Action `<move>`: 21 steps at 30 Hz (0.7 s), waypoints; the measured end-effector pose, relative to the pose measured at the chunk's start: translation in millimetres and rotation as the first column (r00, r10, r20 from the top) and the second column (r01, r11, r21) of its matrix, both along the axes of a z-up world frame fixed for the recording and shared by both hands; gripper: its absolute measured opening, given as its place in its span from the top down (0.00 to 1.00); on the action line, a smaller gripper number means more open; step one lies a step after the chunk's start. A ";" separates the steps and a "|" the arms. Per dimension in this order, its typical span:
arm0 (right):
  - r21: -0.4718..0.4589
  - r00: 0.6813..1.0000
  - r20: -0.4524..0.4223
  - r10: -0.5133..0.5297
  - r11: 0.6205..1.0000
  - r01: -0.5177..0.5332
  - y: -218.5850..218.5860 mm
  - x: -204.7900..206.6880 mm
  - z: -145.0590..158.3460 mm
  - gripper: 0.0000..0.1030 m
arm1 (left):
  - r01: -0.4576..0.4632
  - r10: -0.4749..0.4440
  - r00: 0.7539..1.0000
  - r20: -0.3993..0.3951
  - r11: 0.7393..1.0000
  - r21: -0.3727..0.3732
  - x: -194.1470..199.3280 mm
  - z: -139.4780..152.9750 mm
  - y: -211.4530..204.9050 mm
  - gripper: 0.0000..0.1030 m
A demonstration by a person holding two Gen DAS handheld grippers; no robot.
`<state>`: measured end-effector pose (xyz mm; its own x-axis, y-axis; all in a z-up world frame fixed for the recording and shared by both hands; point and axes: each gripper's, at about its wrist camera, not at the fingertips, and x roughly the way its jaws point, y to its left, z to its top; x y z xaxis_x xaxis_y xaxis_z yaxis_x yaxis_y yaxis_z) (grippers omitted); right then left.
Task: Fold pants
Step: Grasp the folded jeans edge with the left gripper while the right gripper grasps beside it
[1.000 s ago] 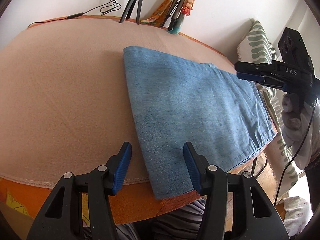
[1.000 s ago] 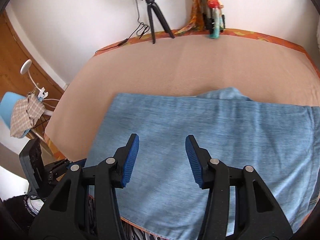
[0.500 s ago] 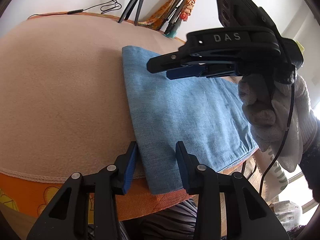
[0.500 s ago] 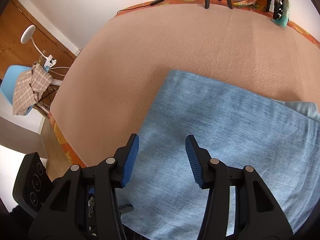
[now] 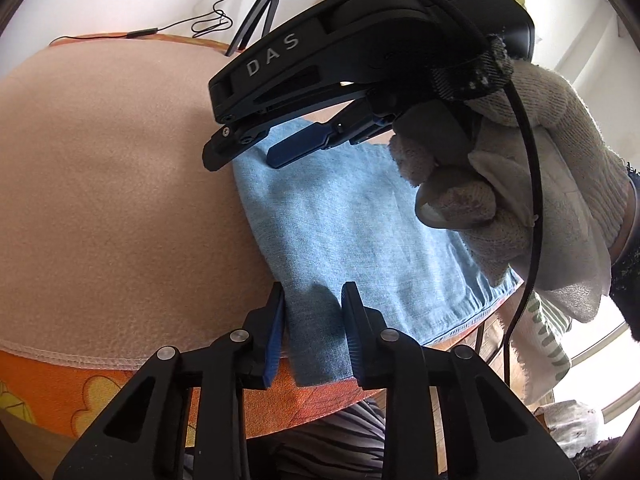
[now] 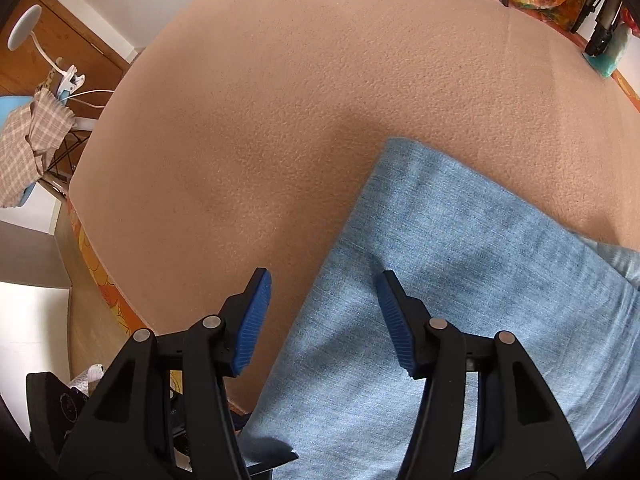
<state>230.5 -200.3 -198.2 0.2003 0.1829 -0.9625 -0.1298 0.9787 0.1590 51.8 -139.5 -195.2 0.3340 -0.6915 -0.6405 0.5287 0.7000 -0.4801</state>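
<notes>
Folded light-blue denim pants (image 5: 352,240) lie on a peach blanket (image 5: 120,200), their near end hanging over the front edge. My left gripper (image 5: 314,320) is open, its jaws straddling the pants' near left corner at the blanket's edge. My right gripper (image 6: 324,316) is open and hovers over the pants' left folded edge (image 6: 344,240), one jaw over blanket, the other over denim. The right gripper also shows in the left wrist view (image 5: 256,148), held by a gloved hand (image 5: 520,184) above the pants' far left corner.
An orange patterned cover (image 5: 80,392) shows under the blanket at the front edge. Tripod legs (image 5: 260,4) and a cable stand at the back by the wall. A chair with checked cloth (image 6: 28,140) and a lamp stand left of the table.
The right gripper swung left across the pants to their left edge. The left gripper moved forward, its jaws narrowing around the pants' near corner.
</notes>
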 end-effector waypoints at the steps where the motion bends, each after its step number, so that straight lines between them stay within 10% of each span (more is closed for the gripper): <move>1: -0.015 1.000 -0.009 0.007 1.000 -0.007 2.9 1.0 -1.8 0.44 | 0.002 -0.002 1.000 0.001 1.000 -0.006 -0.2 1.3 -0.6 0.78; 15: -0.113 0.998 -0.059 0.025 0.993 -0.031 37.6 18.3 -22.4 0.45 | 0.032 -0.032 0.999 0.017 0.998 -0.045 2.0 9.9 -12.9 0.78; 21: -0.136 0.999 -0.036 0.009 0.991 -0.014 32.1 16.2 -20.9 0.76 | 0.022 -0.021 1.000 0.019 0.999 -0.035 2.8 9.1 -8.7 0.78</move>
